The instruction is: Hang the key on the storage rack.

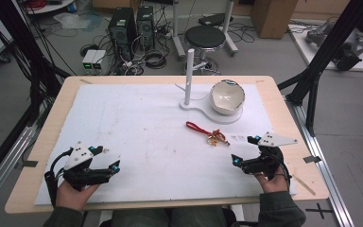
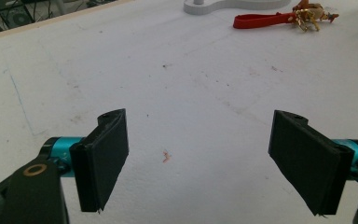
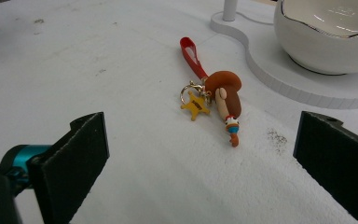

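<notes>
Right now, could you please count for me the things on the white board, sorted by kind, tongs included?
Keychains: 1, a keychain with a red strap, gold star and small figure
Bowls: 1, a white bowl
Stands: 1, a white stand with an upright post, carrying the bowl
Tongs: 2, left tongs and right tongs, both open
Total: 5

A black stool [image 1: 204,38] and two computer towers [image 1: 131,26] are standing on the grey floor [image 1: 264,56], cables [image 1: 151,59] sprawling, top centre.
</notes>
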Tool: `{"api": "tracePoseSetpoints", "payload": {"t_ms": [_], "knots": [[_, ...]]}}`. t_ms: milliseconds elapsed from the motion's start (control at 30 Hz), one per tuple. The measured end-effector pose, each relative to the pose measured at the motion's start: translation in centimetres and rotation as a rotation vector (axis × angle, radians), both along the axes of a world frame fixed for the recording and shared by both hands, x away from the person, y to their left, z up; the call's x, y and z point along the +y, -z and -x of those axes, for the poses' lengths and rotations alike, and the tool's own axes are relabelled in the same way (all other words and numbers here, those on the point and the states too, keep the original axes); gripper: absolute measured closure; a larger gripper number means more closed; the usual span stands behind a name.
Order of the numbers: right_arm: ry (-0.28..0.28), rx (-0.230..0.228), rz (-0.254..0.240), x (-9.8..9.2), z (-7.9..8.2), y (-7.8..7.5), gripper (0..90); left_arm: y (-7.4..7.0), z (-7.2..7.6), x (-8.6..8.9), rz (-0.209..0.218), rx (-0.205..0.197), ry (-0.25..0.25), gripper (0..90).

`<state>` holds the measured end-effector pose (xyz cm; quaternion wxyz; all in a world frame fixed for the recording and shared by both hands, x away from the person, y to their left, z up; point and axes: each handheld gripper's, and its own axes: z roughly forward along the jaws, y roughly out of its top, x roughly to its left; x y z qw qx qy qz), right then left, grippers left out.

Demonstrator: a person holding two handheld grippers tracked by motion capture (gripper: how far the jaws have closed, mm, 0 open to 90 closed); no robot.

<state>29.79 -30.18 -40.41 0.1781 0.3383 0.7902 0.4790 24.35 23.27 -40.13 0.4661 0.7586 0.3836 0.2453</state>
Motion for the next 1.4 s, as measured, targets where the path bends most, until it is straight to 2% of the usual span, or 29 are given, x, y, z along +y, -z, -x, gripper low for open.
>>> {"api": "tracePoseSetpoints", "payload": {"t_ms": [600,1033,1200,1400], "knots": [[-0.017,0.019,0.003,0.5,-0.6,-0.3,2.2,0.0,0.2,0.0,-0.007,-0.009,0.004,20.4],[-0.049,0.035,0.026,1.5,-2.6,-1.6,2.2,0.0,0.2,-0.1,-0.004,-0.011,-0.002,20.4],[-0.050,0.036,0.075,2.4,-3.8,-2.7,2.2,0.0,0.1,-0.3,-0.007,-0.009,0.005,20.4],[-0.077,0.039,0.095,3.4,-5.3,-4.0,3.9,0.1,0.1,-0.2,-0.003,-0.009,0.000,20.4]]}}
